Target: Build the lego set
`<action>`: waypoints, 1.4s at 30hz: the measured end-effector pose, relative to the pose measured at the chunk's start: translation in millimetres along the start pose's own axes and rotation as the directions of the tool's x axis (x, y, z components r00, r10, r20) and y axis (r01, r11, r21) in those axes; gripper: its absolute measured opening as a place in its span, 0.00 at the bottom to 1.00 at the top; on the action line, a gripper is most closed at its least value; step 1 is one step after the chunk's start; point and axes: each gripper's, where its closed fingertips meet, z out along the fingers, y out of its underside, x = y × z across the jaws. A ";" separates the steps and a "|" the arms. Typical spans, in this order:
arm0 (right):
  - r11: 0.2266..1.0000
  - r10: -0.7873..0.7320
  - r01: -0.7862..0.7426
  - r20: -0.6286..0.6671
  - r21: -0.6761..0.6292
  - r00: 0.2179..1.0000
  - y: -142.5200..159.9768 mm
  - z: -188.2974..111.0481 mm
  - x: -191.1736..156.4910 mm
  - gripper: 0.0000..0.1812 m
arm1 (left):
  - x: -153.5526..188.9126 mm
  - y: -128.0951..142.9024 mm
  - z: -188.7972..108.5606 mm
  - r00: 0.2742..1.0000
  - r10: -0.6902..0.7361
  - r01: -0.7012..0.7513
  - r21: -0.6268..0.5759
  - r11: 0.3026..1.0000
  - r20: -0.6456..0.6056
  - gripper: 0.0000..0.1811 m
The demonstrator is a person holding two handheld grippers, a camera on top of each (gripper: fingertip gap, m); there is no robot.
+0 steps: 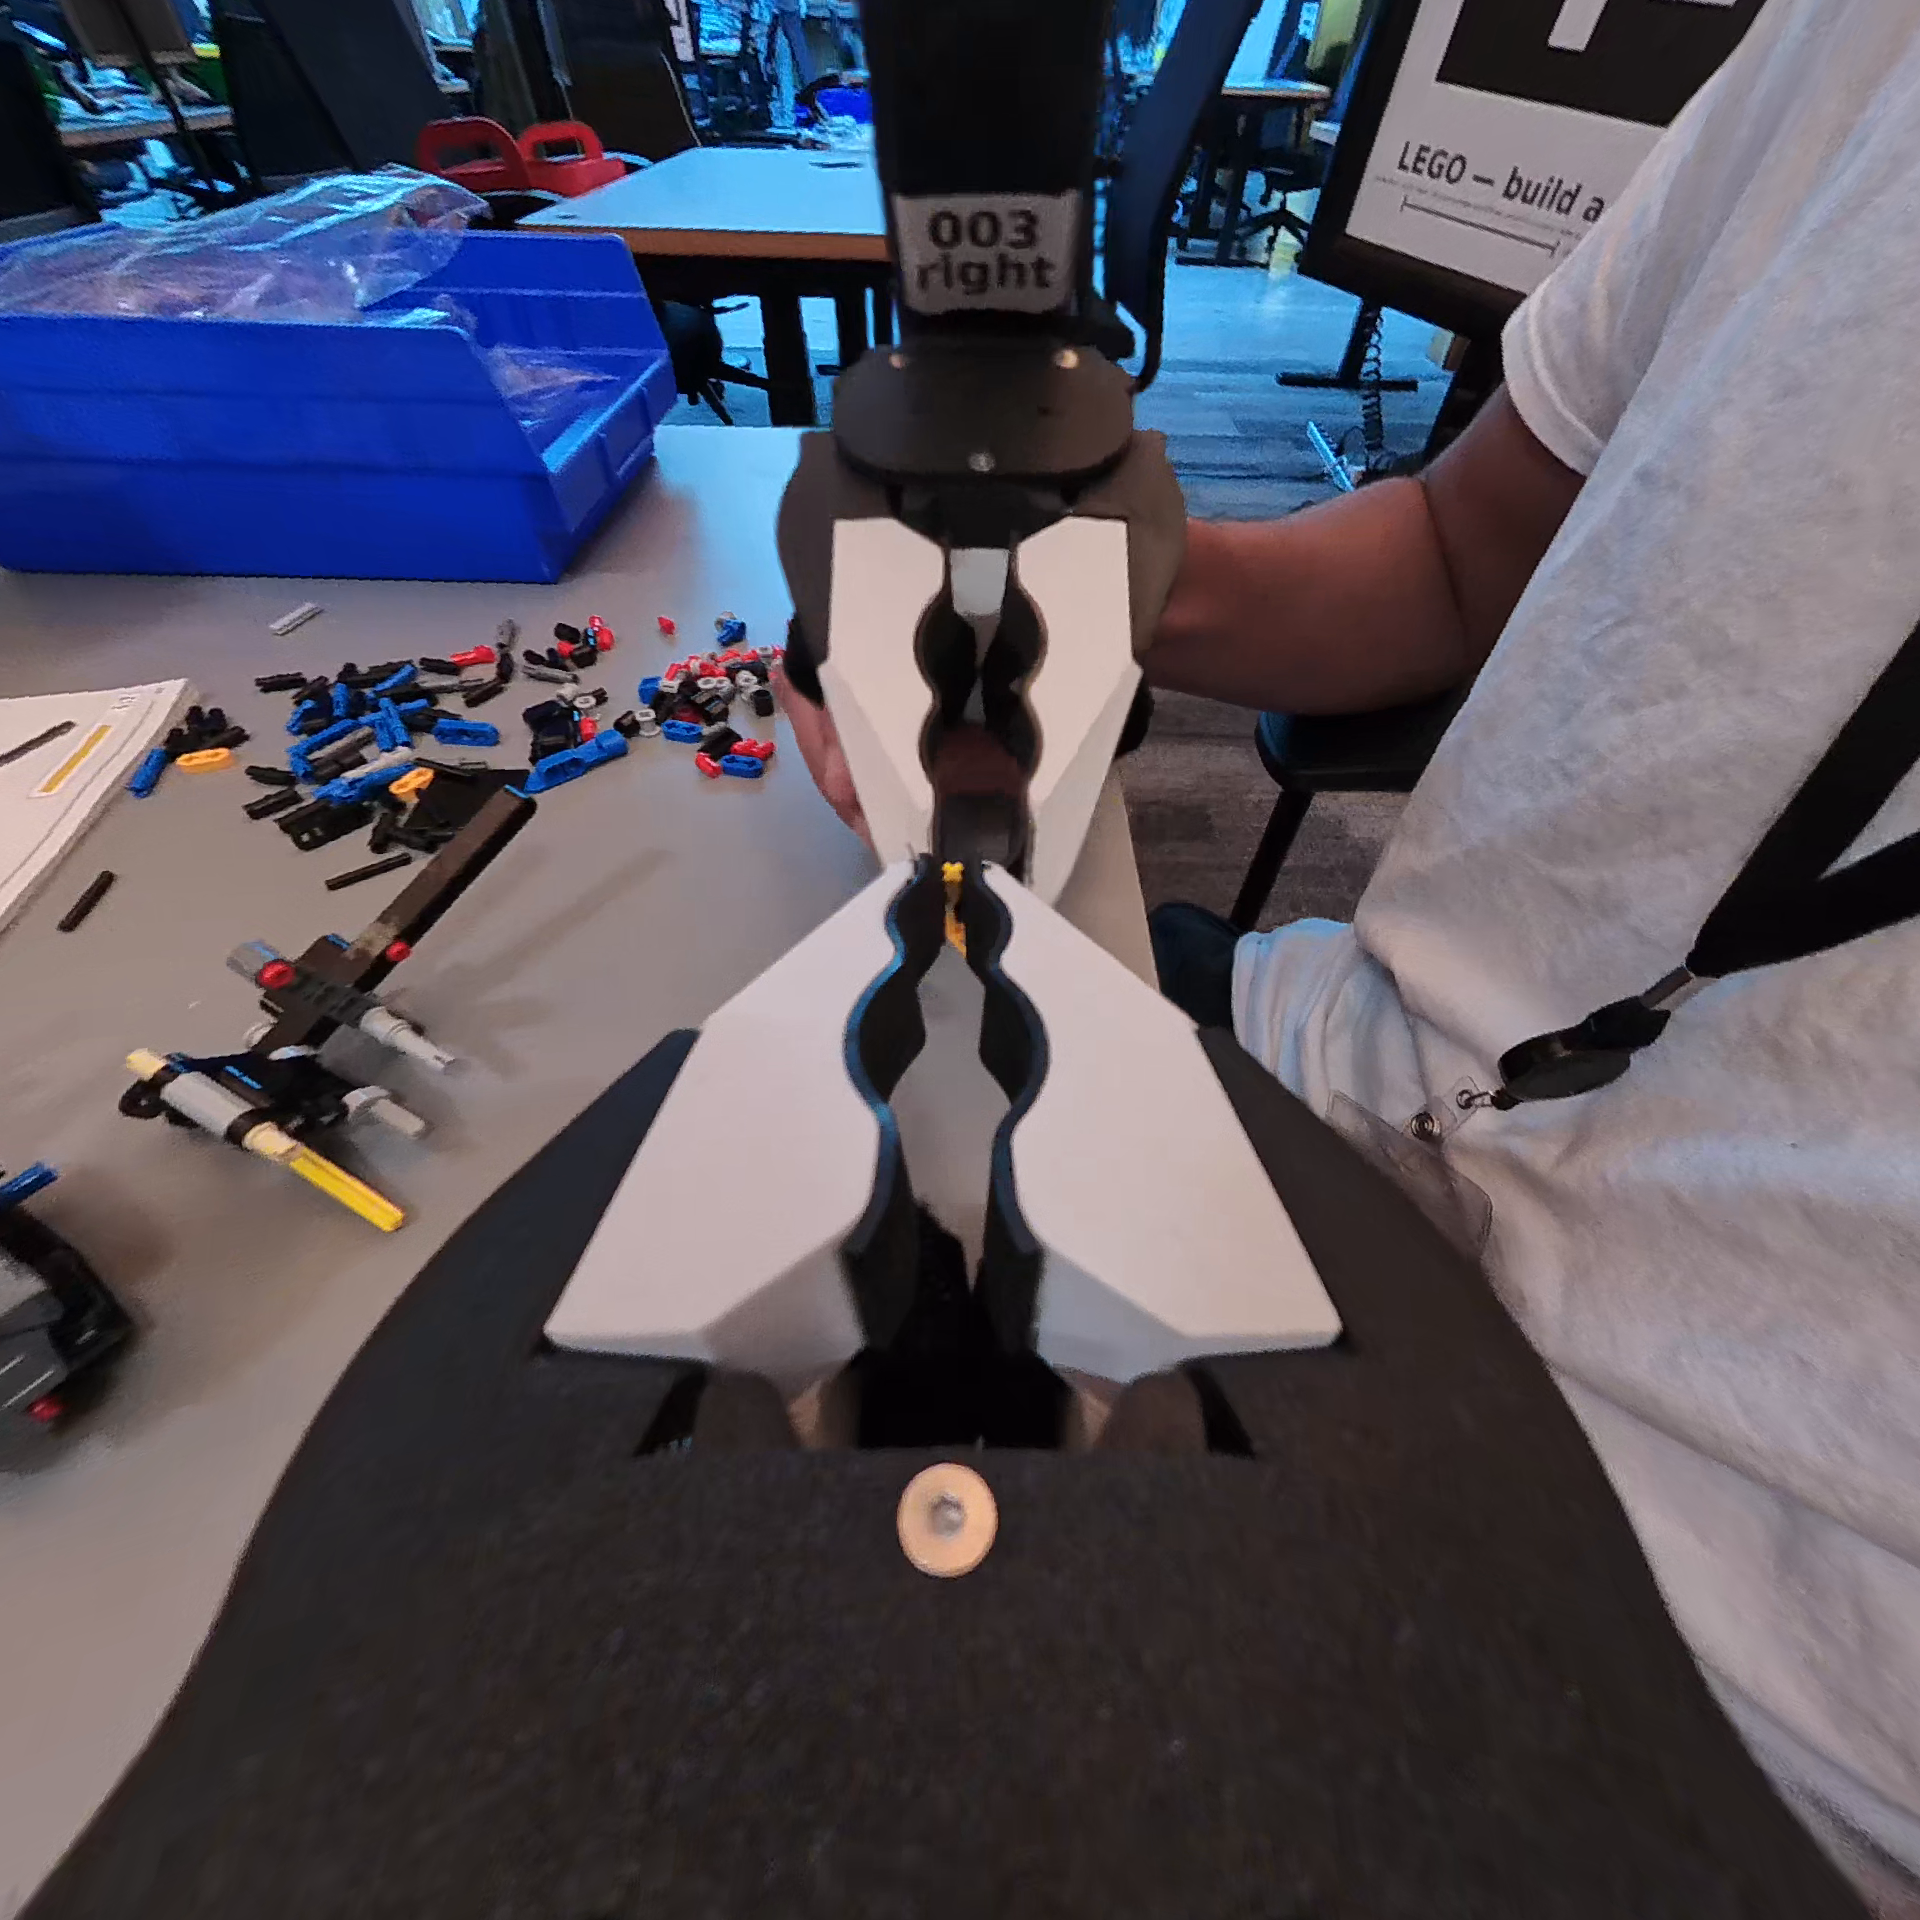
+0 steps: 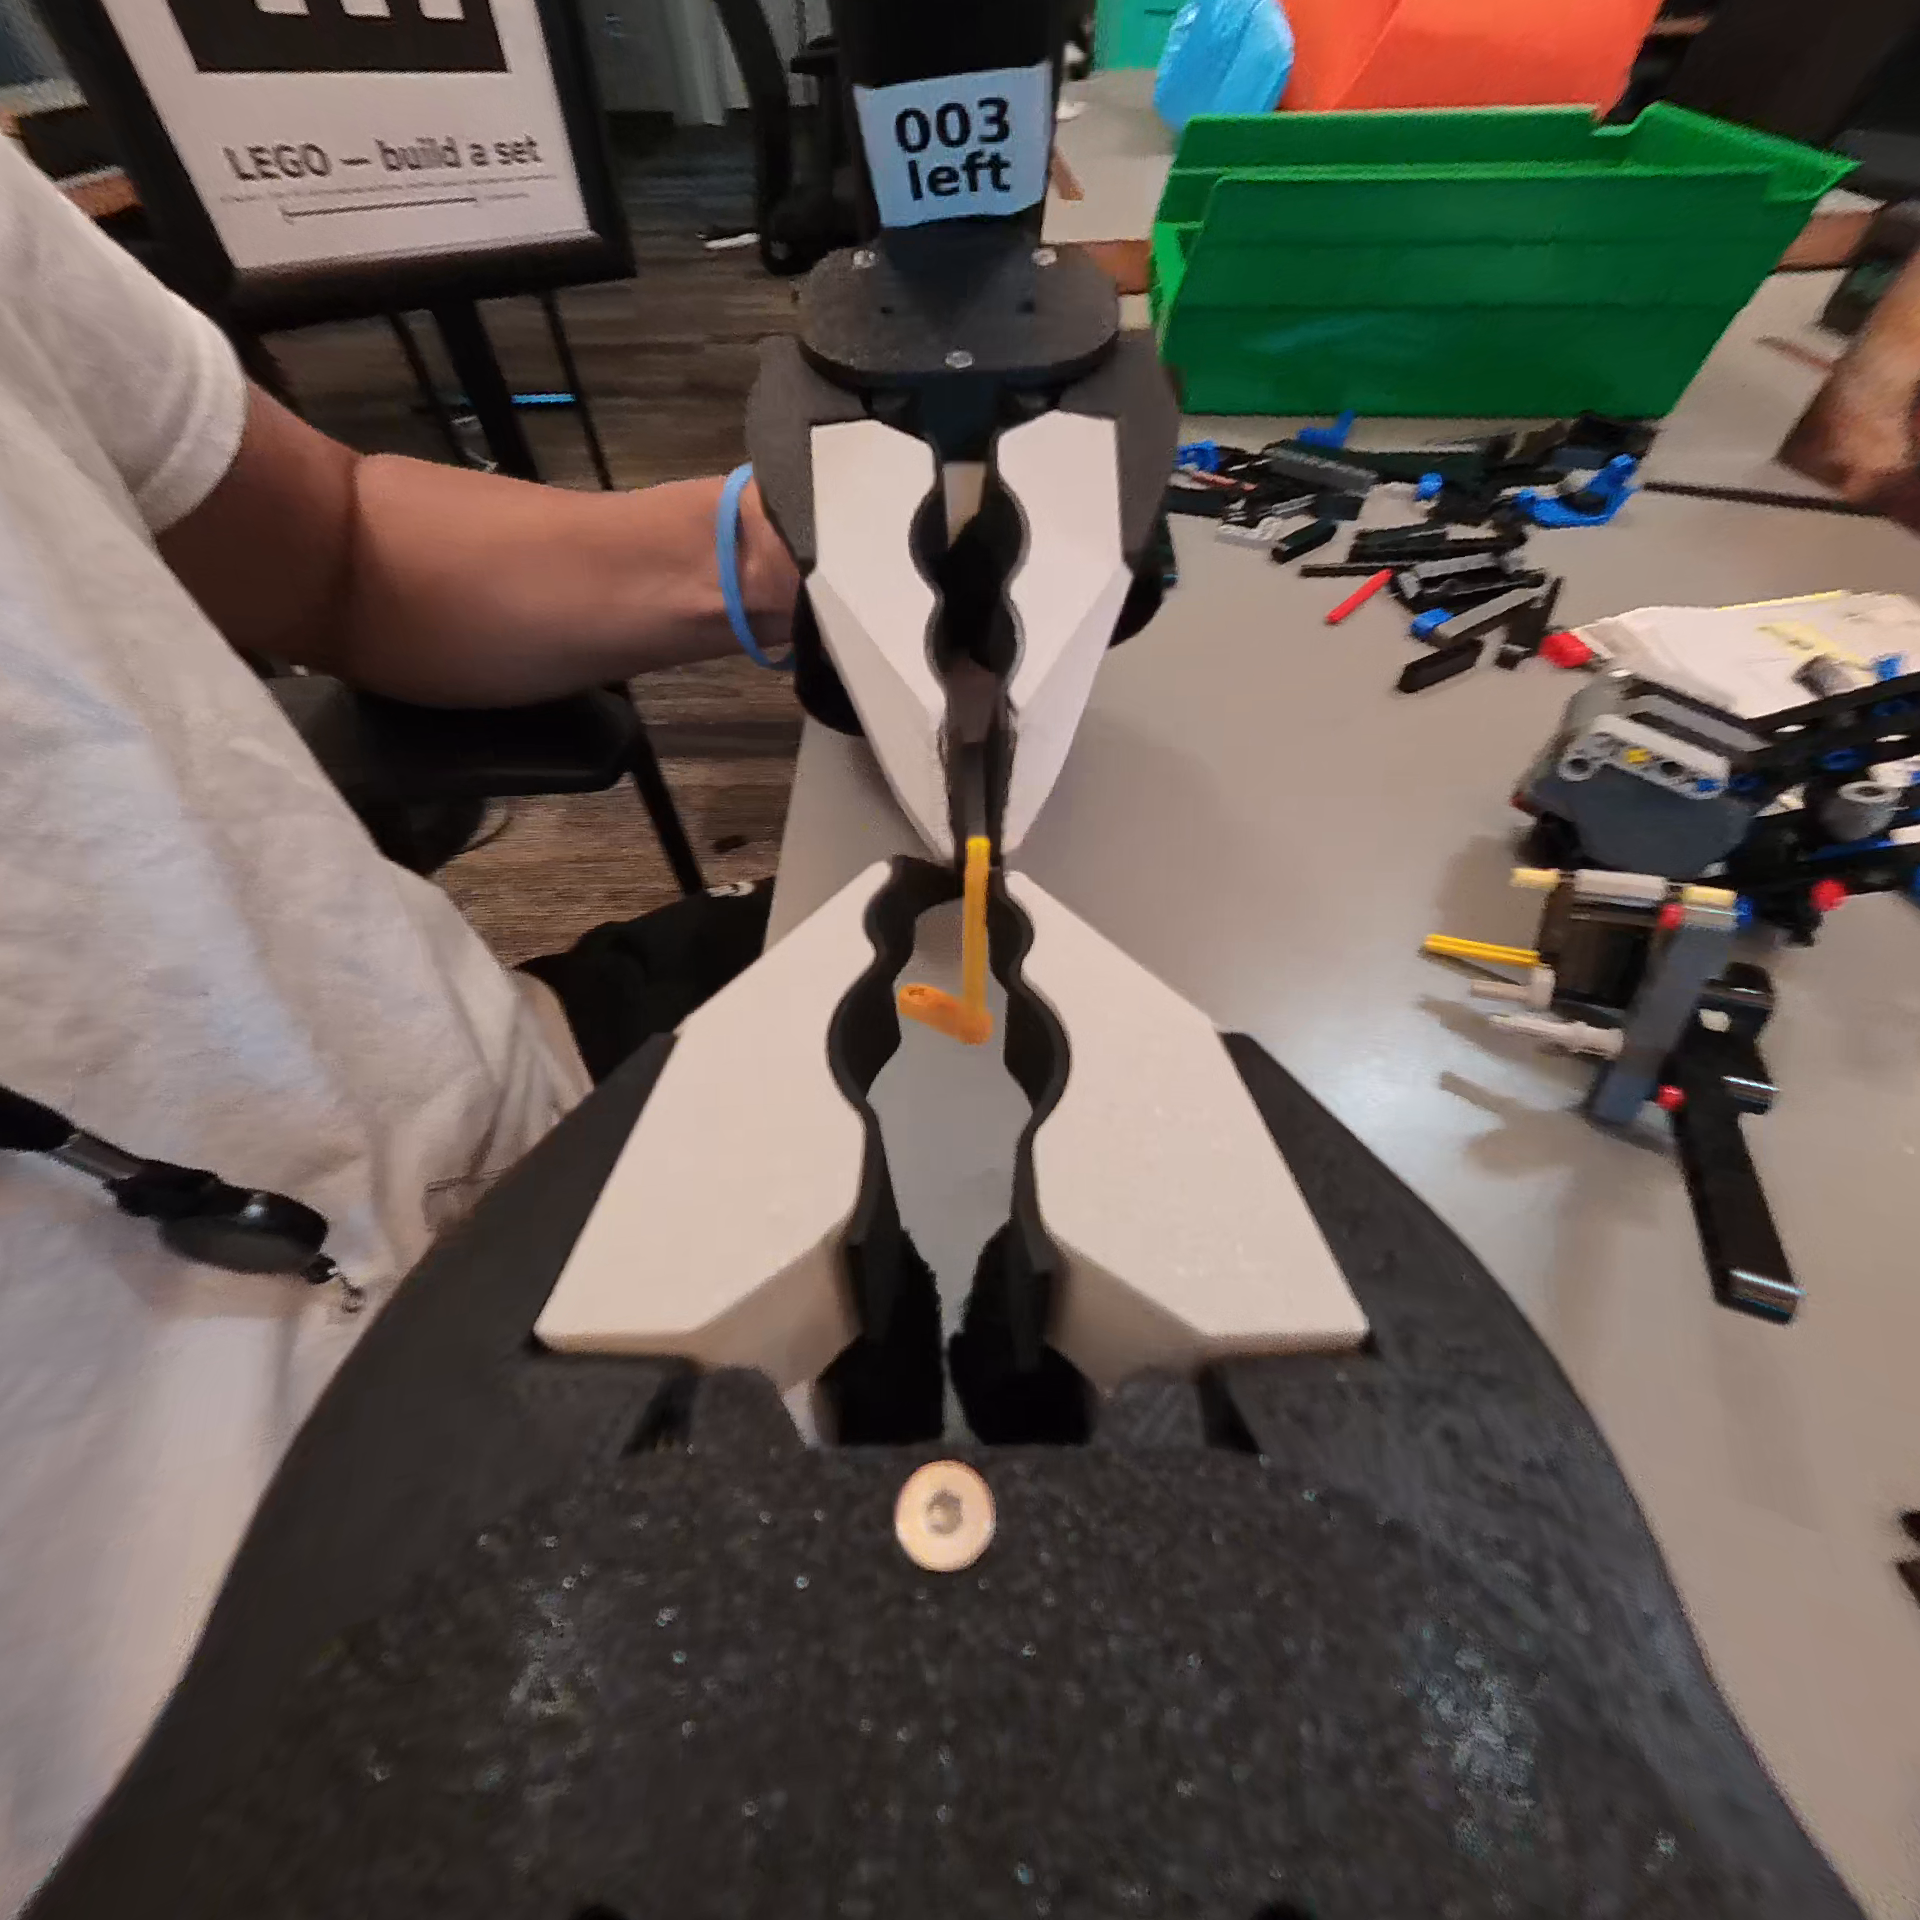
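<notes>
Right wrist view, table [image 2: 1299, 831]: I count one grey table under everything.
Bins: two, one blue bin [image 1: 312, 416] in the left wrist view, one green bin [image 2: 1455, 270] in the right wrist view.
Assemblies: one dark part-built model [image 2: 1683, 831] to my right, and one smaller black sub-assembly [image 1: 312, 1018] with a yellow axle.
Loose pieces: one scatter of blue, black and red loose pieces [image 1: 499, 717]; too many to count.
Tools: two, tip to tip above the table edge.
Right tool [image 2: 971, 883]: nearly closed, clenched on the yellow L-shaped piece [image 2: 971, 956].
Left tool [image 1: 951, 883]: fingers close together at that same piece's far end; whether it truly grips, I cannot tell.
Piece axis: long arm runs along my right tool's fingers toward the left tool; short arm points left.
</notes>
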 end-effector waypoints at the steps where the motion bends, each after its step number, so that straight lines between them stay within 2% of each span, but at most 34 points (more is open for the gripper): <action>1: 1.000 0.004 -0.004 0.016 0.004 1.000 -0.5 0.1 -2.0 0.07 | 1.8 -0.2 0.5 1.000 0.010 -0.010 0.000 1.000 -0.007 0.01; 8: 0.999 0.025 -0.021 0.110 -0.034 0.994 3.4 3.4 -17.6 0.06 | 17.9 -9.1 1.6 0.995 0.077 -0.075 0.035 0.997 -0.062 0.01; 13: 1.000 0.003 0.000 0.126 -0.024 0.992 -1.1 3.9 -23.3 0.03 | 23.3 -9.8 2.6 0.991 0.108 -0.108 0.006 0.994 -0.073 0.01; 23: 0.997 -0.044 0.050 0.095 -0.059 0.995 3.4 4.9 -22.5 0.02 | 24.1 -7.2 2.6 0.989 0.136 -0.137 -0.011 0.990 -0.063 0.01; 30: 0.995 0.004 0.011 0.148 -0.104 0.989 9.7 5.1 -30.2 0.06 | 32.9 0.3 2.9 0.975 0.205 -0.213 -0.101 0.972 -0.083 0.01; 32: 0.995 0.000 0.016 0.161 -0.102 0.987 9.3 3.6 -32.1 0.03 | 33.3 1.7 1.9 0.974 0.212 -0.220 -0.116 0.969 -0.077 0.01; 42: 0.991 -0.087 0.096 0.097 -0.096 0.992 6.8 2.2 -25.5 0.02 | 29.3 -1.9 0.3 0.978 0.206 -0.209 -0.102 0.973 -0.038 0.02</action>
